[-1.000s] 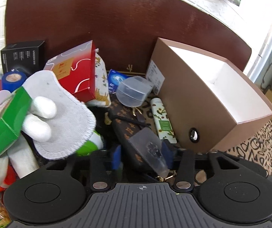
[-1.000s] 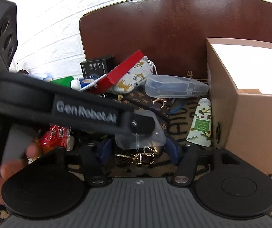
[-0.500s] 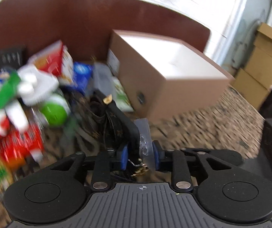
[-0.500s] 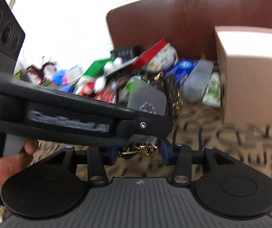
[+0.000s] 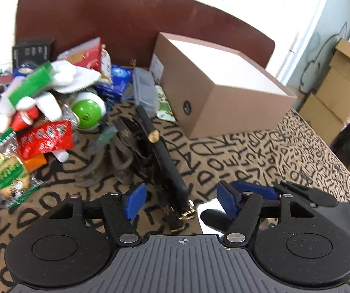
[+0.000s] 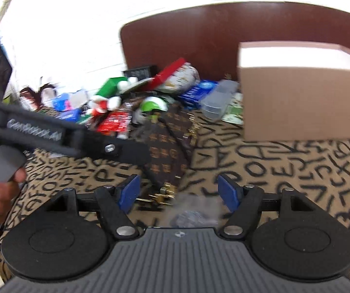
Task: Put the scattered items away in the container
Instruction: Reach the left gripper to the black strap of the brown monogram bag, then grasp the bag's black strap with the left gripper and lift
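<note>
Both grippers, shut a second ago, are now gaping empty: left gripper (image 5: 178, 201), "GenRobot.AI" on its body, and right gripper (image 6: 178, 193) hovering over monogrammed brown bag (image 6: 167, 146) near cardboard box (image 5: 223, 92).

From my right wrist view, a blurred translucent grey thing (image 6: 194, 213) lies just beyond the camera housing; I cannot identify it. The tall brown cardboard box (image 6: 304, 97) is cut off at the right edge, its inside hidden. The heap of scattered packets (image 6: 116, 102) is smeared, labels unreadable.
</note>
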